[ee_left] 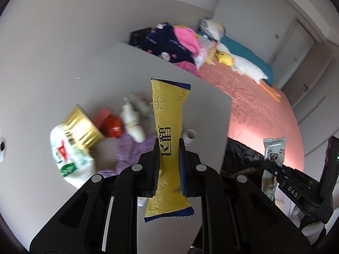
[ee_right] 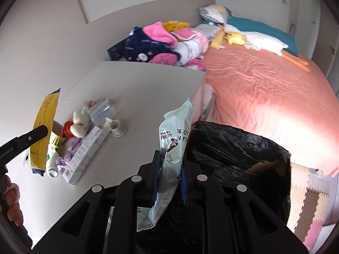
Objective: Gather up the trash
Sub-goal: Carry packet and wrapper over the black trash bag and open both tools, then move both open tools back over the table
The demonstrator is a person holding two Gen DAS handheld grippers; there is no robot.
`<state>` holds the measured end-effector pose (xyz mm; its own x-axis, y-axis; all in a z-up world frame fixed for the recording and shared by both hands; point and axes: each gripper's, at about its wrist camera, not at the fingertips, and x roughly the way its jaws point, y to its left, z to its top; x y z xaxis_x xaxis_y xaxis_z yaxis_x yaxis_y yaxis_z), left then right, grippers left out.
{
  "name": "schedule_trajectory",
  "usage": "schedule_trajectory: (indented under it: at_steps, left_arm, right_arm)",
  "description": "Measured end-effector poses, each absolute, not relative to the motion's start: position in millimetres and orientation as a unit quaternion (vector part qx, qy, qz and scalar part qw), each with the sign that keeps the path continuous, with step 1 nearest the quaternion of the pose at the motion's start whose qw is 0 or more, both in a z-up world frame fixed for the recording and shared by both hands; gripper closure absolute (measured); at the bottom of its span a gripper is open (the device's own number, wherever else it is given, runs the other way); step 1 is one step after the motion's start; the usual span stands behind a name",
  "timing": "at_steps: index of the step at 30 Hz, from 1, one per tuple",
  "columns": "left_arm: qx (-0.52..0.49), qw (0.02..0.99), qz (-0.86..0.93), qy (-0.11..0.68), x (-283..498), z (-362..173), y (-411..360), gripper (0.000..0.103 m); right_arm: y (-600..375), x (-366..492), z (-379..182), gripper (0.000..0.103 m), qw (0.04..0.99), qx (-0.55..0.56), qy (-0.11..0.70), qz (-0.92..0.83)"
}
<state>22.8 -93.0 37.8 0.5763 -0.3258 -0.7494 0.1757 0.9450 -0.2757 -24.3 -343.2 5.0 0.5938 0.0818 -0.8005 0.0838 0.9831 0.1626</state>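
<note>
Left wrist view:
- Left gripper point(ee_left: 169, 165) at lower centre of the frame, jaws clamped on a yellow wrapper point(ee_left: 169, 148) that stands upright between the blue pads and sticks out both above and below them.
- Behind the wrapper, a white table point(ee_left: 118, 67) filling the middle left of the frame.
- On the table at centre left, blurred clutter: a gold foil cup point(ee_left: 83, 127), a white and green packet point(ee_left: 67, 156) just below it, something red point(ee_left: 112, 127), a white plush toy point(ee_left: 132, 122) and a crumpled purple wrapper point(ee_left: 131, 150).
- At lower right, the right gripper point(ee_left: 273, 167) seen from the side, closed on a pale blue wrapper point(ee_left: 272, 154).
- Between the two grippers, low at right of centre, a black bin bag point(ee_left: 239, 154) beside the table edge.
- Across the upper right, a bed with a pink sheet point(ee_left: 264, 110).

Right wrist view:
- Right gripper point(ee_right: 169, 173) at lower centre, pinching the pale blue wrapper point(ee_right: 174, 139), which rises tilted above the pads and hangs below them.
- Directly right of and below it, the black bin bag point(ee_right: 233, 148), mouth open, with brown cardboard showing at its far rim.
- At far left, the left gripper point(ee_right: 37, 132) holding the yellow wrapper point(ee_right: 44, 127) above the table's left side.
- On the table point(ee_right: 148, 84), left of centre, the plush toy point(ee_right: 79, 124), a clear plastic cup point(ee_right: 103, 110) lying on its side, a long white box point(ee_right: 84, 152), the purple wrapper point(ee_right: 72, 150).
- The pink sheet point(ee_right: 264, 89) across the right half.
</note>
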Motion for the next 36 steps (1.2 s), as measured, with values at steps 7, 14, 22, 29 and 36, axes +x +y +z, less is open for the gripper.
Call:
schedule_trajectory:
  at_steps: [7, 14, 22, 29, 36]
  left_arm:
    - [-0.063, 0.872, -0.200, 0.442, 24, 39, -141, 0.088]
    - [-0.043, 0.854, -0.255, 0.451, 19, 36, -183, 0.088]
    - [-0.029, 0.826, -0.308, 0.471, 16, 26, -227, 0.088]
    - [0.009, 0.771, -0.354, 0.530, 14, -2, -264, 0.017]
    - [0.001, 0.749, -0.373, 0.547, 20, -12, -271, 0.017]
  right_arm:
    - [-377, -42, 7, 0.084, 0.889, 0.110, 0.442, -0.039]
    - [-406, -59, 9, 0.084, 0.888, 0.123, 0.438, -0.069]
    - [-435, -72, 7, 0.084, 0.884, 0.143, 0.437, -0.086]
    - [-457, -89, 18, 0.036, 0.895, 0.187, 0.395, -0.094]
    - [-466, -89, 20, 0.036, 0.894, 0.201, 0.388, -0.101]
